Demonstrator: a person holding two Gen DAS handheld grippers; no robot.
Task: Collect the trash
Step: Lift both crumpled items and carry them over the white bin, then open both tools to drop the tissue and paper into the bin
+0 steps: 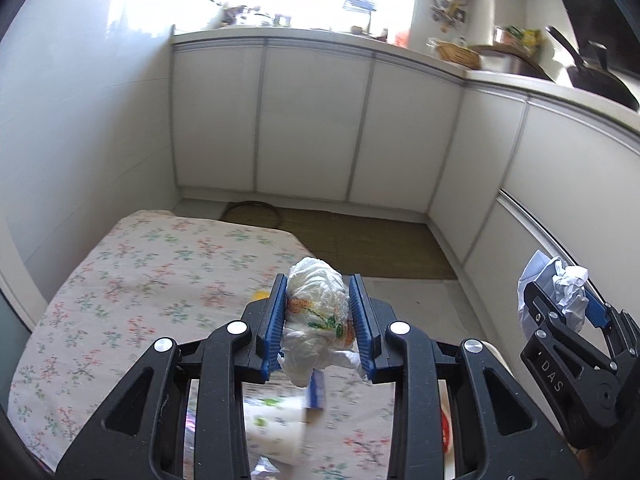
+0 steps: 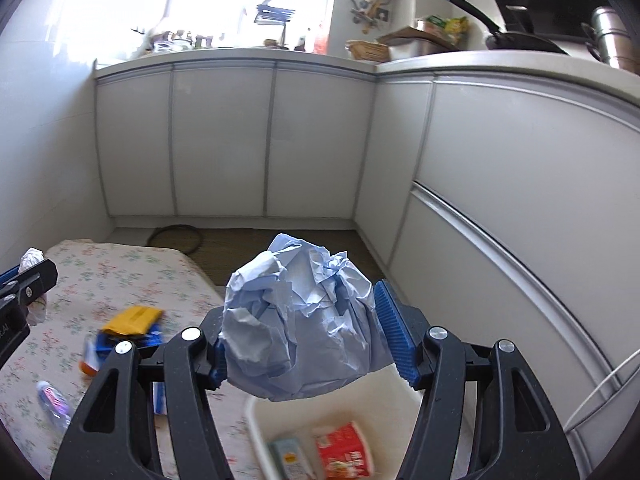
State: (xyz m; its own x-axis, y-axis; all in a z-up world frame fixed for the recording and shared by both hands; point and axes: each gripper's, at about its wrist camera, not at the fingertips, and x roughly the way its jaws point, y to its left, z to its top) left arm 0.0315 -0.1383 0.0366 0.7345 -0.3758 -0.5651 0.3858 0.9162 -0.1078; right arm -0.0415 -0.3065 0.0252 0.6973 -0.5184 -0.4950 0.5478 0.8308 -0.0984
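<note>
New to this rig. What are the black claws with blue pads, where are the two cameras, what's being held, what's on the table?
No robot: a person holds two hand-held clamps, each with a fisheye camera looking along its fingers. Left wrist view: the left gripper is shut on a crumpled white plastic wrapper with orange-green print. Right wrist view: the right gripper is shut on a crumpled pale blue paper ball, above a cream plastic bin holding a red packet. On the floral tablecloth lie a yellow packet and other blurred litter.

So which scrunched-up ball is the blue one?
The crumpled pale blue paper ball, gripped in the right gripper. The left gripper holds a white plastic wad with orange-green print instead.
</note>
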